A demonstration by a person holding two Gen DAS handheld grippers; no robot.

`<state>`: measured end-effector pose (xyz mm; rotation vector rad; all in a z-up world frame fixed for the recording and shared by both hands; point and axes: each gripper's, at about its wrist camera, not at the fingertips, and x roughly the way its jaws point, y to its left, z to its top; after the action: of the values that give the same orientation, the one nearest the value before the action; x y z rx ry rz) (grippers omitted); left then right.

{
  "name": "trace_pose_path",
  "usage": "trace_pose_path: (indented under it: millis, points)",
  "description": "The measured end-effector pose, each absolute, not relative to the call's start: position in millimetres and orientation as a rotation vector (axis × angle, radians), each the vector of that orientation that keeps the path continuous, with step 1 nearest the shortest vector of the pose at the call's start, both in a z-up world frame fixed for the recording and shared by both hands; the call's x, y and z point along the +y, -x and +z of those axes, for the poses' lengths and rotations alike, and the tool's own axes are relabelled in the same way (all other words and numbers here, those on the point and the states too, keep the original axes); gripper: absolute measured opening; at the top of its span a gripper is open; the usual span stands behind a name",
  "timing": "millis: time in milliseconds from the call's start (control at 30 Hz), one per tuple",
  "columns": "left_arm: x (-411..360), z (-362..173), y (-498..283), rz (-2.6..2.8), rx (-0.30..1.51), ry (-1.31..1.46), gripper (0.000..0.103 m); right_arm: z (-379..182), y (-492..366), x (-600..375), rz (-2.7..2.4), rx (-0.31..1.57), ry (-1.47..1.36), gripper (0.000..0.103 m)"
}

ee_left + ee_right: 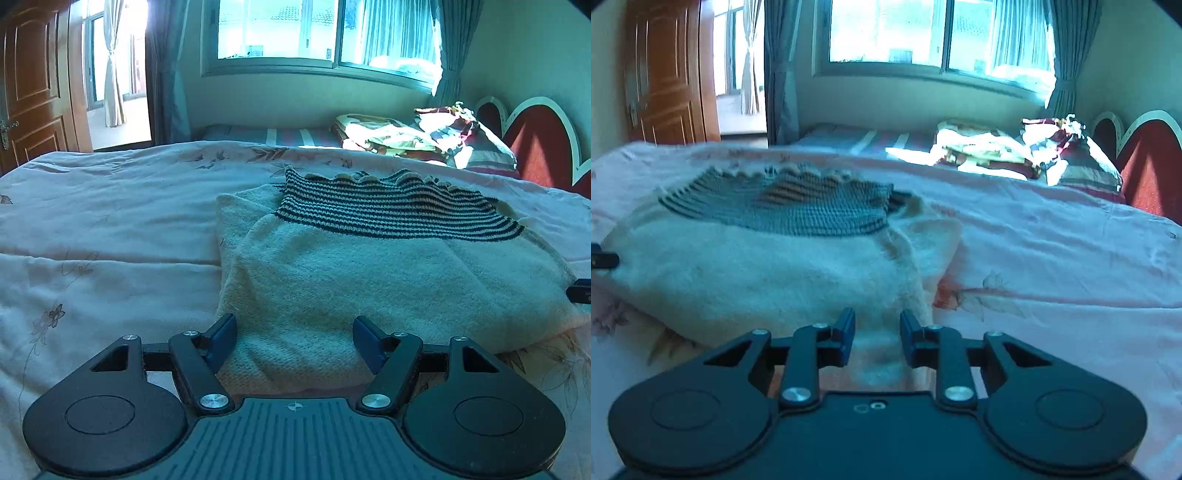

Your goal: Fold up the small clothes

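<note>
A small cream knit sweater [369, 273] with a dark striped part [391, 210] lies folded on the pink bedspread [103, 229]. My left gripper [294, 332] is open, its jaws wide on either side of the sweater's near left edge. In the right wrist view the sweater [757, 266] and its striped part [783, 206] lie to the left. My right gripper [877, 328] is open with a narrower gap, its jaws around the sweater's near right corner. Each gripper's tip shows at the edge of the other's view.
The pink flowered bedspread [1052, 258] spreads to both sides. A pile of bedding and pillows [428, 136] lies at the far right by a red heart-shaped headboard [535, 147]. A window and curtains stand behind, a wooden door [33, 81] at the far left.
</note>
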<state>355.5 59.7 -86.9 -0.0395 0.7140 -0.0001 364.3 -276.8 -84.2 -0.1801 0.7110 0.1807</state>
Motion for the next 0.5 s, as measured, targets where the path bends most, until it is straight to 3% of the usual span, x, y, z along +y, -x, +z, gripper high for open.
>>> trace_pose_path:
  millis: [300, 400, 500]
  points:
    - [69, -66, -335, 0.025, 0.693, 0.096, 0.069, -65, -349, -280, 0.181, 0.659, 0.129, 0.026]
    - [89, -63, -313, 0.042, 0.678, 0.278, 0.069, -56, -339, -282, 0.195, 0.642, 0.107, 0.026]
    - [114, -84, -295, 0.028, 0.684, 0.632, 0.069, -49, -334, -282, 0.204, 0.638, 0.071, 0.026]
